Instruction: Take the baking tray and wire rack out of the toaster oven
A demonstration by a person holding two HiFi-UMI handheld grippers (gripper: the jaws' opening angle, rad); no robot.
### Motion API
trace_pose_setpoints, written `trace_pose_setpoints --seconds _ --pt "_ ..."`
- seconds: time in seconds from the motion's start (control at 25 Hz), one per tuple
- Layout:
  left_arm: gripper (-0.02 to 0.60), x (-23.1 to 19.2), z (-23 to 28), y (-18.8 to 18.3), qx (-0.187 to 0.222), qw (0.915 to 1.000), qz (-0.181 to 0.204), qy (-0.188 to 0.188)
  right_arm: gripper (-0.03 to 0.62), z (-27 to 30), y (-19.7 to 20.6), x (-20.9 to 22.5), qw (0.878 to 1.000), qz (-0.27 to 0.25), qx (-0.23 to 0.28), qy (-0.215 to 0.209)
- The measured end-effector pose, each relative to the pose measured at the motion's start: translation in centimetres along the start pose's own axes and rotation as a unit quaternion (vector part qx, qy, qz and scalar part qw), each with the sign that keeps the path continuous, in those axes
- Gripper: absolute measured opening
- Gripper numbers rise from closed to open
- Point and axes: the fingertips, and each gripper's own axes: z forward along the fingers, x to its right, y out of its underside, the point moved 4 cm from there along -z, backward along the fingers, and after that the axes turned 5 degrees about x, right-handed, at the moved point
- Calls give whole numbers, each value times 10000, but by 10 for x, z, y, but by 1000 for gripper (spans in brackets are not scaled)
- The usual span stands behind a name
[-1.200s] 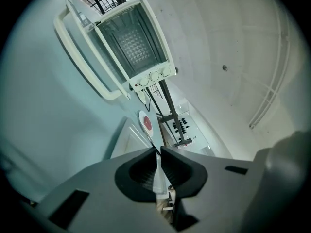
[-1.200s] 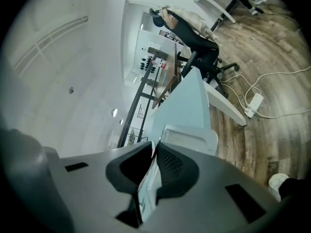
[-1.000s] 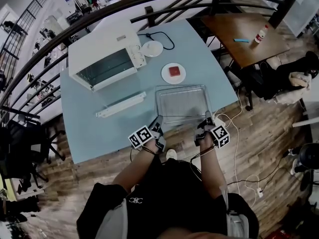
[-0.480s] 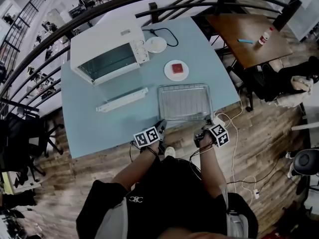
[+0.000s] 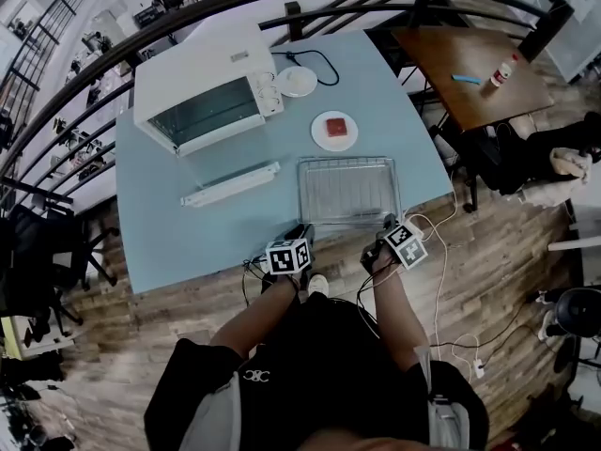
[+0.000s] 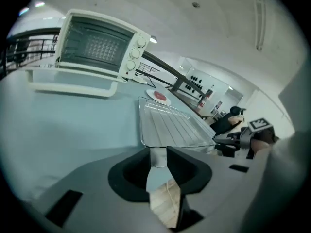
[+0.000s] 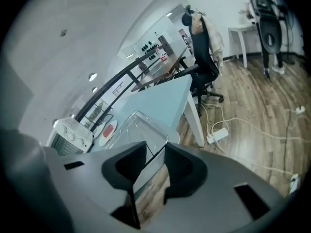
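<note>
the baking tray (image 5: 301, 195), with the wire rack (image 5: 349, 191) lying in it, sat on the table (image 5: 188, 238) in front of the toaster oven (image 5: 202, 87) and a little to its right, apart from the oven's open door (image 5: 230, 184). your left hand-held gripper (image 5: 302, 231) and right hand-held gripper (image 5: 387, 225) hung at the tray's rim farthest from the oven, one near each corner, over the table's edge. each had its jaws narrow, with a slim gap through which table and floor showed. i judged that neither was clamped on the rim, though the tips were right at it.

treat the tray as thin, stiff sheet metal: light but slick, and apt to tip if taken by one corner. the raised rim, at both corners at once, was the place to hold. the rack looked loose in the tray and would likely slide or rattle if tilted, so take it by its outer wire frame and keep it level.
</note>
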Motion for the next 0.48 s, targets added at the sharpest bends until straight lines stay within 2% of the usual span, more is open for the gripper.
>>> trace_pose_setpoints --seconds 0.12,0.32,0.48 --pt "121 -2 0 2 -110 9990 393 -172 119 0 0 -3 9985 -506 -17 198" --pt "167 -7 0 4 -112 9990 356 -228 134 3 1 -9 9926 -1147 -6 405" --pt "172 -5 -2 -1 -21 9988 465 -172 219 4 2 -12 9865 -1548 78 538"
